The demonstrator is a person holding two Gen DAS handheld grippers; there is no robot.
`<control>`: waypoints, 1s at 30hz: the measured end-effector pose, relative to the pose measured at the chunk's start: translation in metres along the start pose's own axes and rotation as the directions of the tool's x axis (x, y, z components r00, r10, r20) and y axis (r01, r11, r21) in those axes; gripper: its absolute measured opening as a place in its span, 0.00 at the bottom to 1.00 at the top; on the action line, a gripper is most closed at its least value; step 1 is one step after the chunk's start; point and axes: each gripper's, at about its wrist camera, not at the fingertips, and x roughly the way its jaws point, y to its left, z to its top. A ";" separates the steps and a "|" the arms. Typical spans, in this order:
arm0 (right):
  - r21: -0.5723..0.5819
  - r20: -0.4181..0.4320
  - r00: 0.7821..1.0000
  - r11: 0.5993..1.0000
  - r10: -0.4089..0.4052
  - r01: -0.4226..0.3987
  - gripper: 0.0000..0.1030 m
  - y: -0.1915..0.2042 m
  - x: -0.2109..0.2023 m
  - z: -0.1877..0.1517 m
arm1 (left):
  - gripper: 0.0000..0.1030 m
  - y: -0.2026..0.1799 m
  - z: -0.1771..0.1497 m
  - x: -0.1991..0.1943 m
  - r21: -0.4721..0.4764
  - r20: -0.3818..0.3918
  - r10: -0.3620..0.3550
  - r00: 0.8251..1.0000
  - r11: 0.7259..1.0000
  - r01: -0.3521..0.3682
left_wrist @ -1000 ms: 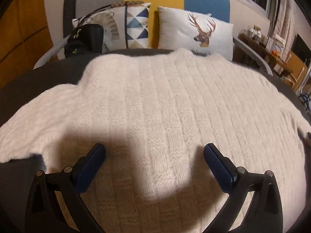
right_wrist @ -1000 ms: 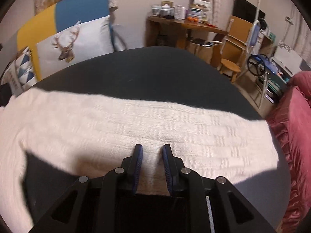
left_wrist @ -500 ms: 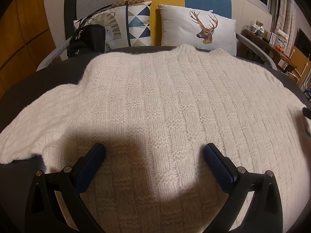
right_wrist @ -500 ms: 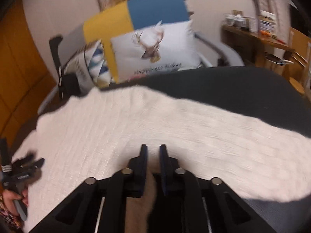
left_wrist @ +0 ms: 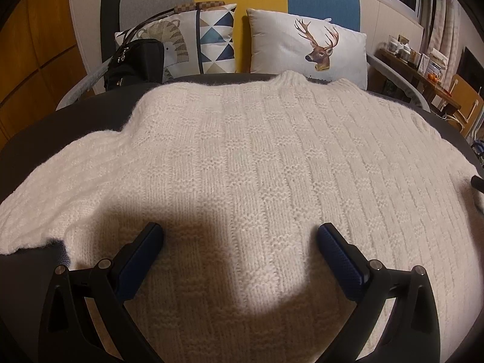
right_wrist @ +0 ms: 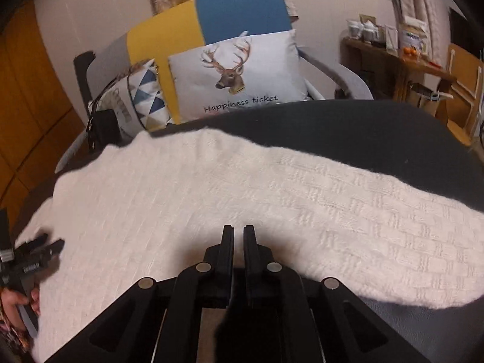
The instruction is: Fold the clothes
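A cream knitted sweater (left_wrist: 257, 163) lies spread flat on a dark grey surface (left_wrist: 60, 121), collar towards the pillows, one sleeve out to the left. My left gripper (left_wrist: 239, 236) is open wide and empty just above the sweater's lower body. In the right wrist view the sweater (right_wrist: 211, 196) stretches across, its right sleeve (right_wrist: 378, 236) lying out to the right. My right gripper (right_wrist: 238, 236) has its jaws nearly together over the sweater near the sleeve's base; no cloth shows between them. The left gripper (right_wrist: 33, 257) shows at the far left there.
Two pillows, a deer one (left_wrist: 308, 51) and a triangle-patterned one (left_wrist: 193, 45), and a black bag (left_wrist: 133, 60) stand behind the sweater. A wooden side table with cups (right_wrist: 390, 57) and chairs (right_wrist: 462, 84) stands to the right.
The right gripper has swung left from the sleeve's end towards the sweater's body, jaws still close together. The left gripper has stayed open and drifted slightly back.
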 end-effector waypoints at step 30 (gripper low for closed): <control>0.192 0.033 0.989 0.971 0.141 -0.145 0.17 0.001 -0.019 -0.018 | 1.00 0.000 0.001 -0.001 -0.003 0.012 -0.004 1.000 1.000 0.004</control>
